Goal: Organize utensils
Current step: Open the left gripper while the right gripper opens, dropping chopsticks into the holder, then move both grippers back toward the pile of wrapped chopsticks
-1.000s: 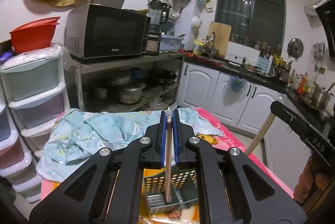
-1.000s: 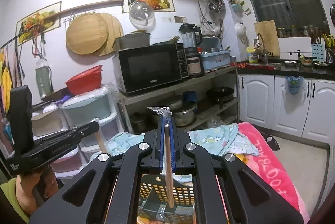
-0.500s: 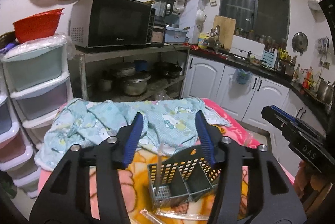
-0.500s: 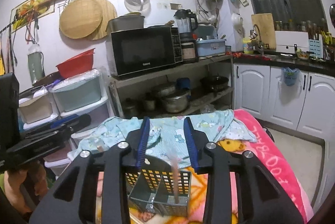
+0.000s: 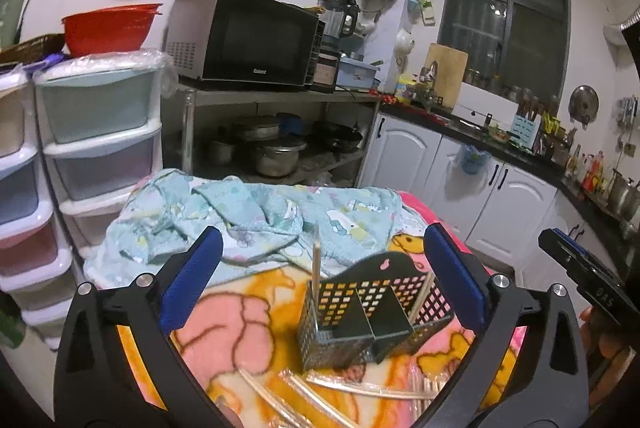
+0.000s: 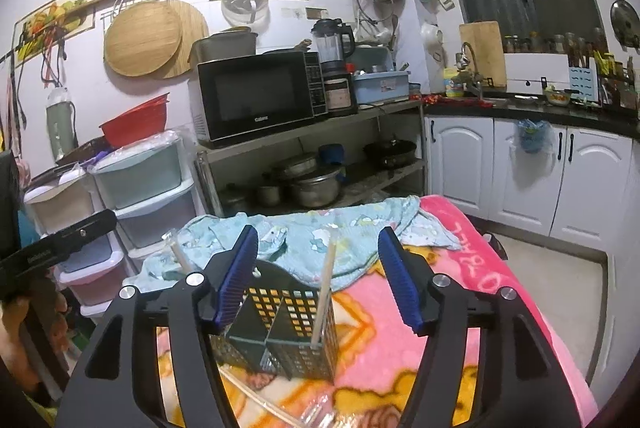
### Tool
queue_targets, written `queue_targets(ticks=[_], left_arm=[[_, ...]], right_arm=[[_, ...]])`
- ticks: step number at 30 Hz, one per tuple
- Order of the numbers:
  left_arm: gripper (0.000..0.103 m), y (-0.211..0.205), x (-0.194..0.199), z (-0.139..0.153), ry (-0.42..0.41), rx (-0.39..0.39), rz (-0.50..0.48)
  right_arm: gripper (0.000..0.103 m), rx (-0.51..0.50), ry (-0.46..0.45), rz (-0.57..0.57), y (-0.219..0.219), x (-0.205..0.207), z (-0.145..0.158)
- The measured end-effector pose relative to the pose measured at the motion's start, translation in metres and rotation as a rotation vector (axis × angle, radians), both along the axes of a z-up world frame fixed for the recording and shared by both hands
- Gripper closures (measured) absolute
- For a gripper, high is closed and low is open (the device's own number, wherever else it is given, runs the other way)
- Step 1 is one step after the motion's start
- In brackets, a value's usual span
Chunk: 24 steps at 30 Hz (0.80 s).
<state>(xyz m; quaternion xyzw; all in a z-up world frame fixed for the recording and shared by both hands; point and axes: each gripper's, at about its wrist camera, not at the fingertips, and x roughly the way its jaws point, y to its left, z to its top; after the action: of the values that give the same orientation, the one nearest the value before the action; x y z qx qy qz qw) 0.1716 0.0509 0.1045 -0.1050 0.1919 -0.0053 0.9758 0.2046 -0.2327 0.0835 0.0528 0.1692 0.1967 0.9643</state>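
Observation:
A dark perforated utensil holder (image 5: pixel 372 320) with two compartments stands on a pink and orange blanket (image 5: pixel 224 320). One wrapped chopstick (image 5: pixel 315 260) stands in its left compartment, another (image 5: pixel 423 298) leans in its right one. My left gripper (image 5: pixel 320 280) is open and empty, just short of the holder. In the right wrist view the holder (image 6: pixel 280 328) shows with a chopstick (image 6: pixel 323 302) standing in its right compartment. My right gripper (image 6: pixel 320 276) is open and empty above it. Several wrapped chopsticks (image 5: pixel 340 386) lie on the blanket in front.
A crumpled light-blue cloth (image 5: pixel 248 216) lies behind the holder. Stacked plastic drawers (image 5: pixel 100 139) stand at the left, a metal shelf with a microwave (image 5: pixel 248 39) and pots behind. White cabinets (image 6: pixel 560 179) run along the right.
Both grippers were shut on a chopstick each above the holder. Both have opened wide, and the chopsticks now stand in the holder's compartments.

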Motion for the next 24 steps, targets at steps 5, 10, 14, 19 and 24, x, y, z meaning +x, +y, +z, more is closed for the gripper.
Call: queue_targets(ticks=[5, 10, 14, 19, 24], left_arm=[[0.011, -0.003, -0.015, -0.006, 0.006, -0.006, -0.017], [0.011, -0.002, -0.025, -0.015, 0.027, -0.026, -0.023], [0.011, -0.006, -0.035, -0.022, 0.036, -0.024, -0.028], [0.011, -0.008, -0.046, -0.029, 0.042, -0.013, -0.029], [0.011, -0.006, -0.053, -0.036, 0.055, -0.013, -0.025]], right_arm=[[0.042, -0.003, 0.013, -0.001, -0.006, -0.014, -0.003], [0.042, -0.020, 0.025, 0.013, -0.007, -0.029, -0.008], [0.042, -0.044, 0.025, 0.032, -0.002, -0.041, -0.011], [0.042, -0.072, 0.042, 0.067, 0.005, -0.052, -0.019], [0.042, -0.114, 0.058, 0.105, 0.015, -0.061, -0.028]])
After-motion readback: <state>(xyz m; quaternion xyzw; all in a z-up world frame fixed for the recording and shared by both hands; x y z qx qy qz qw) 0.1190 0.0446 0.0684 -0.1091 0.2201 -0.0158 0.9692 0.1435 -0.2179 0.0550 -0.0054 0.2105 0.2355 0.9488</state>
